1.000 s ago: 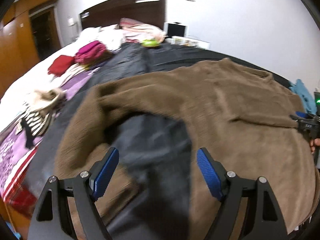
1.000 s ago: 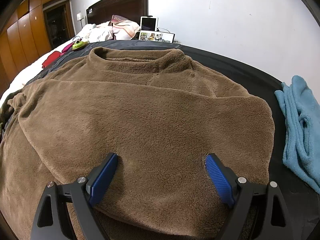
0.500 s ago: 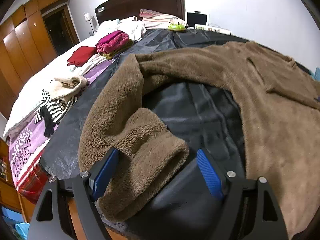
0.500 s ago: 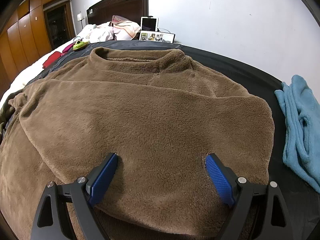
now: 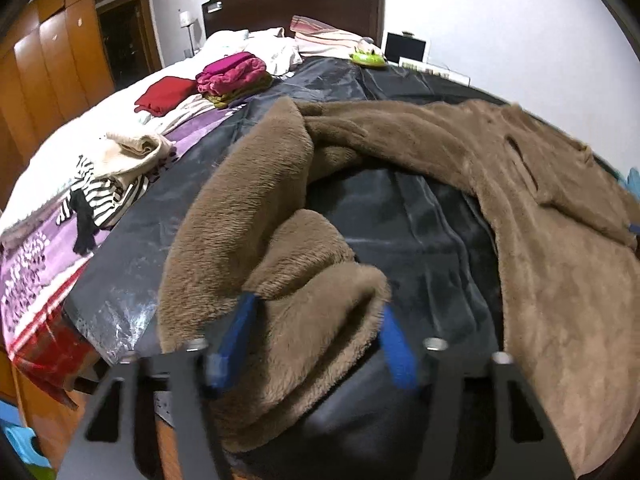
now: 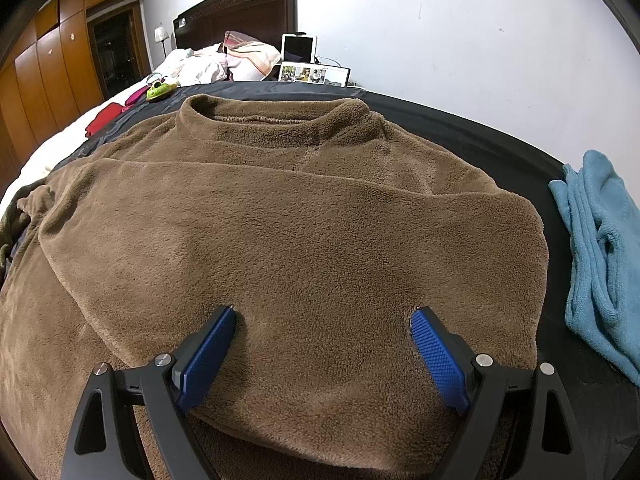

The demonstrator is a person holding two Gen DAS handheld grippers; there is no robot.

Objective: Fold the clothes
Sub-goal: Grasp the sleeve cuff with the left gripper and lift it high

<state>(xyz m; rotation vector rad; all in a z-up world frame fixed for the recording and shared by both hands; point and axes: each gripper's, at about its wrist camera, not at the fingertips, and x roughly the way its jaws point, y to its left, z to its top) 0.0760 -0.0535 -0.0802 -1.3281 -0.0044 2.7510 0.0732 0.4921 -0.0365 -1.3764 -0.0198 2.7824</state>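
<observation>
Brown fleece sweater [image 6: 304, 208] spread on bed [image 5: 424, 216], collar far. Left gripper [image 5: 316, 332] fingers just closed around sleeve cuff [image 5: 320, 312]; sleeve runs away leftward. Right gripper [image 6: 322, 328] fingers wide, resting atop body, empty.

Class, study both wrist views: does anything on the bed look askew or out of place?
Yes. The brown fleece top's sleeve curls back untidily, its cuff bunched between the left hand-held gripper's just-closing jaws. Beside it, a striped garment lies crumpled, unfolded.
</observation>
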